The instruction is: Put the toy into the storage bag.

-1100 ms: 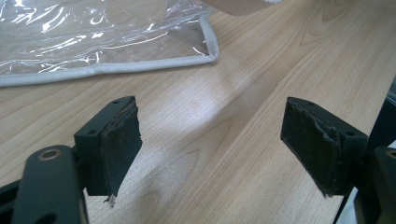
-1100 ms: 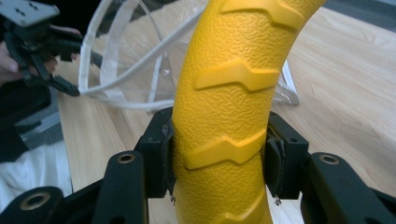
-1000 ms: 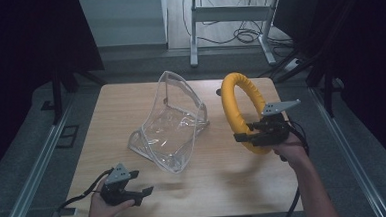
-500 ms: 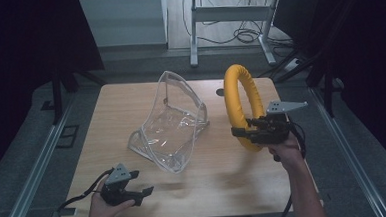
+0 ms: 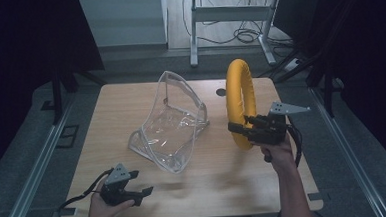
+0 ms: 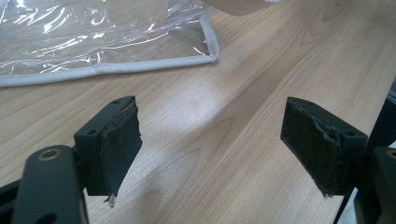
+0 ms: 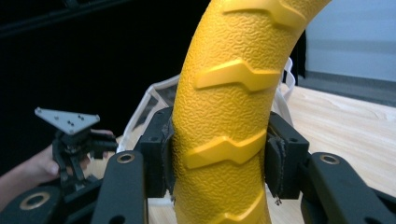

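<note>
No brand, label or readable writing on anything in view.

My right gripper (image 5: 235,129) is clamped on the yellow ring (image 5: 241,102): in the right gripper view both pads press into its pebbled skin, one on either side of the tube, with raised chevron ribs above and below the grip line. The ring stands upright on edge, its lower arc held between my jaws, its upper arc rising well above them. Beyond the jaws, past the ring, sits the clear plastic bag (image 5: 171,123).

My left gripper (image 5: 144,192) rests low at the near edge of the wooden table (image 5: 220,179), jaws wide apart with nothing between them. In the left gripper view, bare wood lies between the pads; the bag's grey-piped edge (image 6: 112,66) lies ahead of the jaws, apart from them.

Against the frame one second back: ring and right gripper have shifted slightly, and the ring now stands more nearly edge-on to the overhead camera. Left gripper and bag unchanged.
</note>
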Tool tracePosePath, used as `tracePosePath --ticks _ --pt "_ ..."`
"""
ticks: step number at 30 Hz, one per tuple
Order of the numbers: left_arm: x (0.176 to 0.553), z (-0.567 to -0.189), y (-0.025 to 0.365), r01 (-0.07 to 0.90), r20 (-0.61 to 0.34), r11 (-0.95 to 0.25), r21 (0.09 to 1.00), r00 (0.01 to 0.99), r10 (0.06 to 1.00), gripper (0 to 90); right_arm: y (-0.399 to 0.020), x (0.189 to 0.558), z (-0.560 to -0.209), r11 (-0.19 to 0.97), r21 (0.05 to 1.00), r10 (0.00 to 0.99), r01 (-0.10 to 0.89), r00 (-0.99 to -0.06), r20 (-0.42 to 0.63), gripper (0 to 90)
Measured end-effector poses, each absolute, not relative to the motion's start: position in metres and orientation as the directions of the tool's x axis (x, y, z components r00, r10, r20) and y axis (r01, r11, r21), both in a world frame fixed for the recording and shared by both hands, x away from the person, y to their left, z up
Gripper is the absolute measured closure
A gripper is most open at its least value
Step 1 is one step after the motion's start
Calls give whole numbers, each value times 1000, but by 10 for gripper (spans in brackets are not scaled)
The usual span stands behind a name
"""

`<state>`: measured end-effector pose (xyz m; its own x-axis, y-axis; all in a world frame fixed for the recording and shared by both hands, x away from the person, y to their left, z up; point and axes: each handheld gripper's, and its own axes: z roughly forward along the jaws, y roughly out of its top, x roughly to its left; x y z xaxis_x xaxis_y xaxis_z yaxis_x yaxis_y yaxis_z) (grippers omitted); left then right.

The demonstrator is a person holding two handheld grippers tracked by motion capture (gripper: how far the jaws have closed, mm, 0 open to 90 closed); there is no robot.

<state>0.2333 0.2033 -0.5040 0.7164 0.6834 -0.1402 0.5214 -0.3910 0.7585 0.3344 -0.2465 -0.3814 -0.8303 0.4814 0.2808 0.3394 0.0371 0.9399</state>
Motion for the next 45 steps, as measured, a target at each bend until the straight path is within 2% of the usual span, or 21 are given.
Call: tracePosePath --ticks 29,45 --pt "233 -506 202 521 -136 -399 754 719 681 197 -222 334 -386 -143 943 477 300 -814 331 517" --pt "233 -506 202 521 -136 -405 751 722 679 197 -208 332 -379 -205 942 465 267 -820 334 517"
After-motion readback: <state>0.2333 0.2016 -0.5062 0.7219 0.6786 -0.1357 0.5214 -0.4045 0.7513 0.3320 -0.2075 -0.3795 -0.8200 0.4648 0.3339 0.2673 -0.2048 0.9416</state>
